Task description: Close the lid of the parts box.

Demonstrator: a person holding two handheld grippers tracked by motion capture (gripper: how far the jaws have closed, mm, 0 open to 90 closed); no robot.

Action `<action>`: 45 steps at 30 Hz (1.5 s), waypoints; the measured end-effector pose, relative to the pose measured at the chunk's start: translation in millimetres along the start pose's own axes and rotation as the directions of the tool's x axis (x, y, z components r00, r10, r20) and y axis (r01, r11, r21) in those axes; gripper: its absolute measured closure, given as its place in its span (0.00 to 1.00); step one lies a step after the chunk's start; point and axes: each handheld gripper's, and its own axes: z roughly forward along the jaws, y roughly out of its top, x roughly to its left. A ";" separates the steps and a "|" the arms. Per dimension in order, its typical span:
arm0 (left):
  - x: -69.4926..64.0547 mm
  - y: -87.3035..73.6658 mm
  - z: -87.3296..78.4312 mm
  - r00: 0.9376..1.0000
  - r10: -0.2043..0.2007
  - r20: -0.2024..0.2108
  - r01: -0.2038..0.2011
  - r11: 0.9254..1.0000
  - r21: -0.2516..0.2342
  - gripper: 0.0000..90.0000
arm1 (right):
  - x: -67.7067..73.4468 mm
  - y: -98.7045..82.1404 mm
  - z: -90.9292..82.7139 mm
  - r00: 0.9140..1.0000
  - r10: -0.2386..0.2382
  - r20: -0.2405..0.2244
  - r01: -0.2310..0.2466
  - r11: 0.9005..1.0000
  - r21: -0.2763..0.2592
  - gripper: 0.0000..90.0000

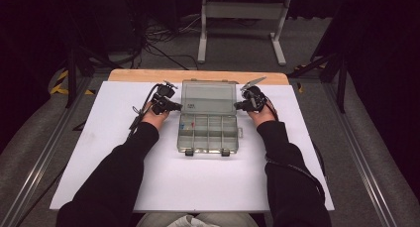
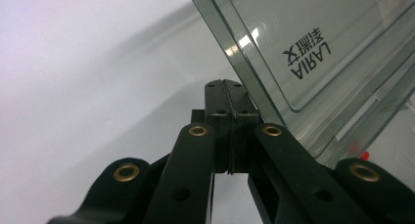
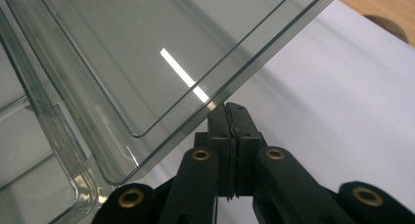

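Forearms reach in from the near edge of the white board (image 1: 99, 152), one each side of the clear box (image 1: 208, 133) at its middle. Both grippers, left (image 1: 177, 106) and right (image 1: 238, 106), have jaws pressed together, holding nothing, tips against the side edges of the raised lid (image 1: 208, 95). To swing it well, I judge, push both sides evenly, at matched height, so the lid doesn't twist and the box doesn't slide.

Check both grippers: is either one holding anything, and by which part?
Nothing is held. The left gripper and right gripper are both shut on nothing, their tips beside the side edges of the open lid of the clear organizer box.
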 end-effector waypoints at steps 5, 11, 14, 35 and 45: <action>-2.2 1.6 -4.2 1.000 0.016 -0.005 -0.016 1.000 -0.015 1.00 | -0.1 0.8 -4.2 1.000 -0.002 0.001 0.002 1.000 -0.018 1.00; -3.3 3.0 -8.7 1.000 0.017 -0.010 -0.017 0.999 -0.035 1.00 | 0.7 4.6 -10.3 1.000 -0.006 0.011 0.006 0.999 -0.037 0.99; -3.7 3.7 -11.6 1.000 0.015 -0.015 -0.016 0.999 -0.050 1.00 | 1.0 5.9 -12.0 1.000 -0.010 0.012 0.010 0.999 -0.044 0.99; -7.4 6.3 -29.5 1.000 0.027 -0.005 -0.028 0.996 -0.087 1.00 | 5.8 12.0 -27.3 0.999 -0.029 0.017 0.030 0.997 -0.078 0.99; -12.0 8.0 -43.2 0.999 0.047 0.011 -0.045 0.992 -0.118 1.00 | 10.1 19.7 -43.4 0.999 -0.048 0.013 0.049 0.993 -0.108 0.99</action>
